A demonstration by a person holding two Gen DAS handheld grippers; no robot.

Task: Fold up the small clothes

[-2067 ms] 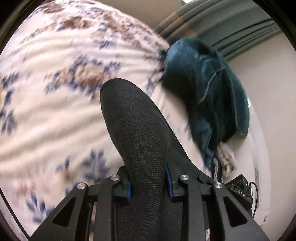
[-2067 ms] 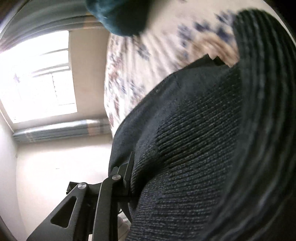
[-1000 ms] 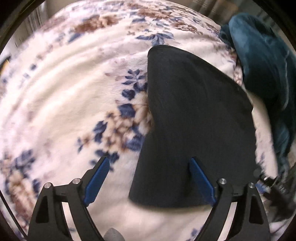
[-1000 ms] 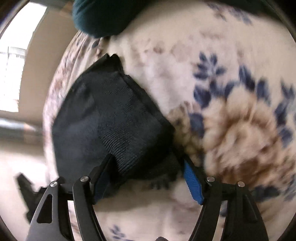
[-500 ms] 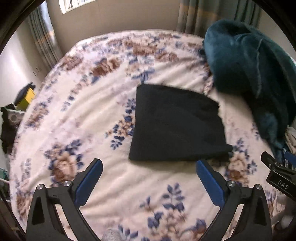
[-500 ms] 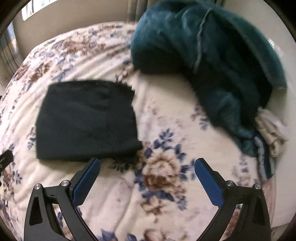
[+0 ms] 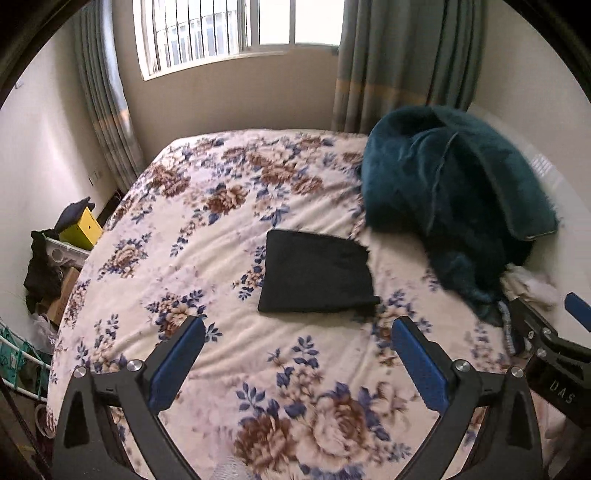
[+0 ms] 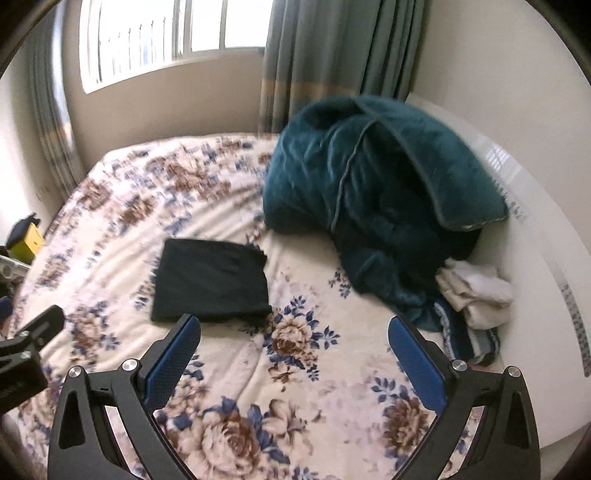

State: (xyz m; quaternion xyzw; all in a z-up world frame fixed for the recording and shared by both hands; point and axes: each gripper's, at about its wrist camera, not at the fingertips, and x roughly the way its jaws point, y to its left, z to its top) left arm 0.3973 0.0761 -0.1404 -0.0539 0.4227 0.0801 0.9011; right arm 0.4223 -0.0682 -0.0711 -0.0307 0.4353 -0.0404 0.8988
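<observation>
A folded dark knit garment lies flat on the floral bedspread, near the middle of the bed; it also shows in the right wrist view. My left gripper is open and empty, held high above the bed, well back from the garment. My right gripper is open and empty, also raised, with the garment ahead to its left. The right gripper's tip shows at the right edge of the left wrist view.
A bunched teal blanket lies at the bed's far right. A small pile of light and striped clothes sits beside it. Curtains and a window are behind. A yellow box and clutter stand left of the bed.
Both grippers let go of the dark garment, opened, and pulled up and back from the bed. The garment now lies folded flat on the bedspread.
</observation>
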